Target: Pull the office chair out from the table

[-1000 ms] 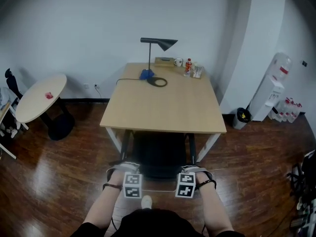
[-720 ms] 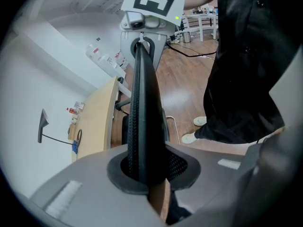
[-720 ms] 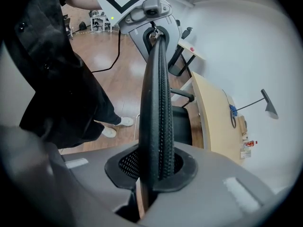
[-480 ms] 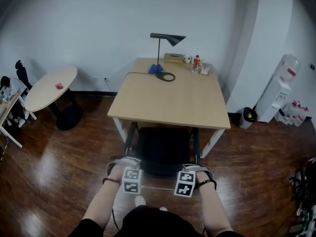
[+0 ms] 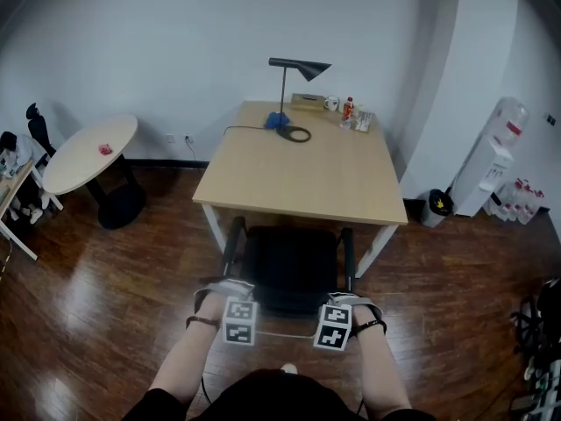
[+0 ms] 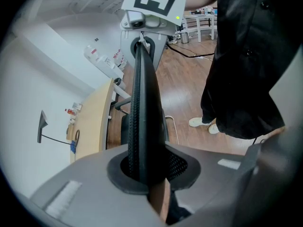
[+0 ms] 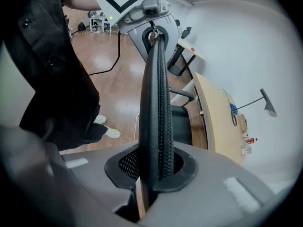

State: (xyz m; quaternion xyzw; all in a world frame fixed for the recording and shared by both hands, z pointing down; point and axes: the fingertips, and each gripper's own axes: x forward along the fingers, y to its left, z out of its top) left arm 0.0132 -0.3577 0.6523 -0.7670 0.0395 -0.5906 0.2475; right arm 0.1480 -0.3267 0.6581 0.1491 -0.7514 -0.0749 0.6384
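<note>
The office chair (image 5: 289, 266) backrest is clamped by left gripper (image 5: 226, 293) and right gripper (image 5: 342, 302) fingers; slippage may be caused by uneven pulling.

The black office chair (image 5: 289, 270), upright with a mesh backrest and two dark armrests, faces the light wooden table (image 5: 302, 169) on white legs, its seat front just under the near edge, backrest on the far side.
</note>
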